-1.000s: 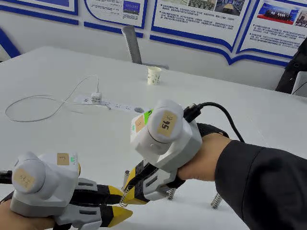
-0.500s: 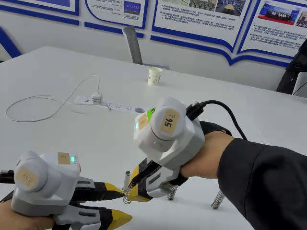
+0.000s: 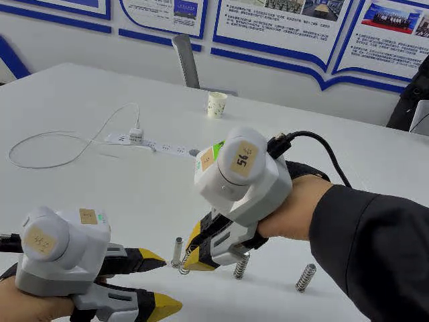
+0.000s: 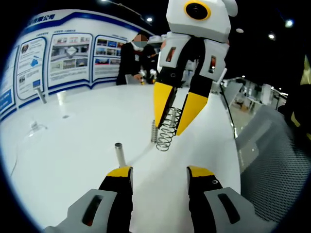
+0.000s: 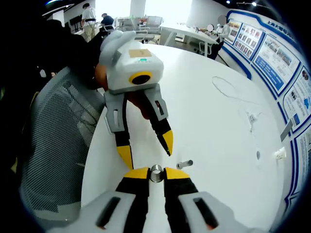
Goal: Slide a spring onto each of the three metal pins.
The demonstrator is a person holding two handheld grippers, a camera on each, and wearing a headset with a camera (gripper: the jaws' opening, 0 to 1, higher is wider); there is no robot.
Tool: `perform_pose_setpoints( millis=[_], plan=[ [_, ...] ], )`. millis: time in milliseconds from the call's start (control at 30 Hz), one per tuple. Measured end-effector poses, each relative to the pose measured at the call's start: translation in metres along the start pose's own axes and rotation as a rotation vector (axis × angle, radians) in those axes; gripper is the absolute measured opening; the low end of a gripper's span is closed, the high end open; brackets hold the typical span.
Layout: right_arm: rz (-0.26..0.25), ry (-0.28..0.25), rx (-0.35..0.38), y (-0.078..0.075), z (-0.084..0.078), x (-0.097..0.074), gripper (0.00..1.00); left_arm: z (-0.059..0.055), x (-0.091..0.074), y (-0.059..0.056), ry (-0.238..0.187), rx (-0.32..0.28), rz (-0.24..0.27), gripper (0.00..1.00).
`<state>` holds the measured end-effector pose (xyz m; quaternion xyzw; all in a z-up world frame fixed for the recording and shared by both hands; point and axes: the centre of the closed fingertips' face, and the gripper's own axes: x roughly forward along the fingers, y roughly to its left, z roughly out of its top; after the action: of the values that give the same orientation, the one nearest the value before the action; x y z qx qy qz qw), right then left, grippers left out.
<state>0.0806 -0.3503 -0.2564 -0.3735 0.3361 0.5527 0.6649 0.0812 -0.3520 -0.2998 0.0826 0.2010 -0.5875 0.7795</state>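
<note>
- White table (image 3: 80, 201), blue-framed posters (image 3: 281, 27) on the wall behind it
- Right gripper (image 3: 190, 259) has its jaws squeezed onto a spring (image 4: 167, 132), pinching it right at the yellow tips
- That spring hangs just beside the bare metal pin (image 3: 177, 249), which stands upright; it's not on the pin yet
- Left gripper (image 3: 163, 284) is spread wide with nothing in it, near the pin
- Second spring (image 3: 241, 266) and third spring (image 3: 305, 277) stand further right
- Paper cup (image 3: 216, 104) and power strip (image 3: 157, 146) sit well back
</note>
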Motion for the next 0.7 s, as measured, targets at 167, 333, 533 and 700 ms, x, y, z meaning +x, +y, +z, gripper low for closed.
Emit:
perform_pose_setpoints(
  millis=[167, 333, 533, 700],
  plan=[
    [-0.005, 0.010, -0.001, -0.004, -0.002, -0.002, 0.12, 0.000, 0.000, 0.002, -0.001, -0.007, 0.005, 0.47],
    [-0.013, 0.014, 0.003, -0.012, -0.002, -0.003, 0.12, -0.001, -0.001, 0.003, -0.001, -0.013, 0.009, 0.49],
    [-0.021, 0.018, 0.008, -0.021, -0.002, -0.004, 0.12, -0.001, -0.001, 0.004, -0.001, -0.018, 0.013, 0.50],
    [-0.027, 0.024, 0.012, -0.029, -0.002, -0.004, 0.12, -0.001, -0.001, 0.004, -0.001, -0.020, 0.015, 0.51]
  ],
)
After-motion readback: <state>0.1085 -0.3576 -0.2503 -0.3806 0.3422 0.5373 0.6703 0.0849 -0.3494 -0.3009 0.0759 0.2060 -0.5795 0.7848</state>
